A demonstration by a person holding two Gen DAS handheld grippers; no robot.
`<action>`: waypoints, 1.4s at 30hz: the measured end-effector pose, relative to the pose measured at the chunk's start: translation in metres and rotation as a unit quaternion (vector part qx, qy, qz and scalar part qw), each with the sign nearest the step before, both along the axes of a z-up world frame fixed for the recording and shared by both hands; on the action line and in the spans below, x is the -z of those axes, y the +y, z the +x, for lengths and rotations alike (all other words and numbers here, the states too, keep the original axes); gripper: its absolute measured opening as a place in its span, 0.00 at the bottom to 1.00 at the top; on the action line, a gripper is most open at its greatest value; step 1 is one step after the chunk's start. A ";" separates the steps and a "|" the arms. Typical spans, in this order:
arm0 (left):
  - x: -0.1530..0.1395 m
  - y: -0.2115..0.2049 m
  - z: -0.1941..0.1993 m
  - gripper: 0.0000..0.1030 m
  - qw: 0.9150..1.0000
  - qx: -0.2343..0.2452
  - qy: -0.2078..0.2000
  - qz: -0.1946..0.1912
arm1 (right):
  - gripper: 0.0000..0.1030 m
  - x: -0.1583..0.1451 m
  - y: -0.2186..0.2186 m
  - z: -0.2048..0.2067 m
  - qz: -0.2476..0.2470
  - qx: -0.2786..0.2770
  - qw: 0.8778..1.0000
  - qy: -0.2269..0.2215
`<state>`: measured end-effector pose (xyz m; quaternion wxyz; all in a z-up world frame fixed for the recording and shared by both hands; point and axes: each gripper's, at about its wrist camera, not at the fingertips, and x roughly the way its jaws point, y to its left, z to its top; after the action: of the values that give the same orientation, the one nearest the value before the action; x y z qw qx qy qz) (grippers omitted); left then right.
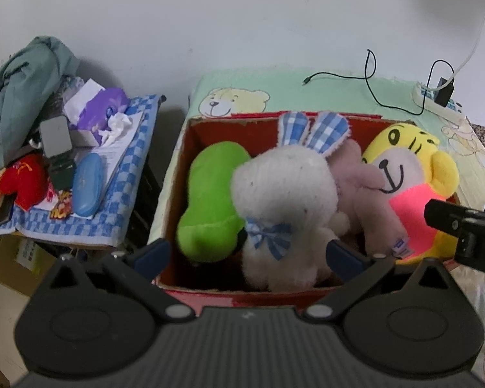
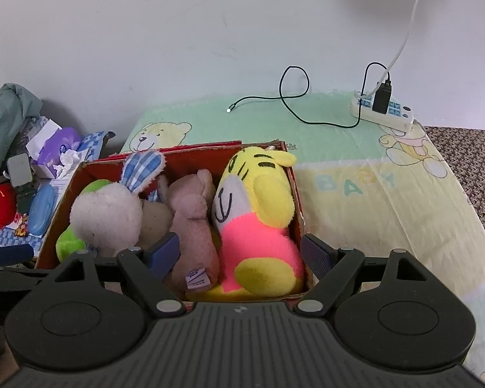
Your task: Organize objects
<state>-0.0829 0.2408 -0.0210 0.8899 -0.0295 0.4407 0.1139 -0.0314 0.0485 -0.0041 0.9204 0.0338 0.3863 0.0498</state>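
A red cardboard box [image 1: 181,168] [image 2: 61,200] stands on the bed. In it lie a green plush [image 1: 210,200] [image 2: 69,244], a white rabbit with blue checked ears [image 1: 284,194] [image 2: 108,213], a pink plush [image 1: 362,187] [image 2: 194,223] and a yellow tiger in a pink shirt [image 1: 410,174] [image 2: 258,213]. My left gripper [image 1: 247,255] is open above the box's near edge, with the rabbit between its fingers but not held. My right gripper [image 2: 241,253] is open over the tiger and the pink plush, holding nothing. It also shows at the right of the left wrist view [image 1: 462,226].
The bed has a green and yellow baby-print sheet [image 2: 355,187]. A black cable [image 2: 291,103] and a white power strip [image 2: 384,113] lie at its far side by the wall. A cluttered side table [image 1: 119,194] stands to the left with clothes, a tissue pack, a blue case and a red toy.
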 end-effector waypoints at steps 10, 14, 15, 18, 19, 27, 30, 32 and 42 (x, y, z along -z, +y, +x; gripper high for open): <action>-0.002 0.002 -0.006 1.00 1.000 -0.002 -0.006 0.000 | 0.82 0.001 0.004 -0.002 0.001 -0.003 1.000 -0.001; -0.001 0.004 -0.005 1.00 1.000 -0.004 -0.004 -0.004 | 0.82 0.000 0.006 -0.002 -0.001 -0.004 1.000 -0.004; -0.001 0.005 -0.004 1.00 1.000 -0.005 -0.004 -0.005 | 0.82 0.000 0.006 -0.002 -0.002 -0.004 1.000 -0.004; -0.001 0.006 -0.004 1.00 1.000 -0.004 -0.005 -0.005 | 0.82 0.001 0.006 -0.001 -0.002 -0.003 1.000 -0.003; -0.001 0.006 -0.004 1.00 1.000 -0.004 -0.005 -0.006 | 0.82 0.001 0.006 0.000 -0.002 -0.003 1.000 -0.002; 0.000 0.006 -0.002 1.00 1.000 -0.003 -0.006 -0.006 | 0.82 0.002 0.009 0.002 -0.004 -0.007 1.000 -0.002; 0.000 0.006 -0.001 1.00 1.000 -0.004 -0.007 -0.005 | 0.82 0.002 0.010 0.004 -0.006 -0.008 1.000 -0.002; 0.000 0.007 -0.001 1.00 1.000 -0.004 -0.007 -0.006 | 0.82 0.003 0.010 0.005 -0.005 -0.007 1.000 -0.001; 0.002 0.005 0.002 1.00 1.000 -0.004 -0.002 -0.004 | 0.82 0.003 0.009 0.006 -0.005 -0.009 1.000 0.000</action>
<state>-0.0813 0.2454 -0.0230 0.8901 -0.0346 0.4396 0.1154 -0.0256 0.0573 -0.0066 0.9199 0.0254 0.3872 0.0565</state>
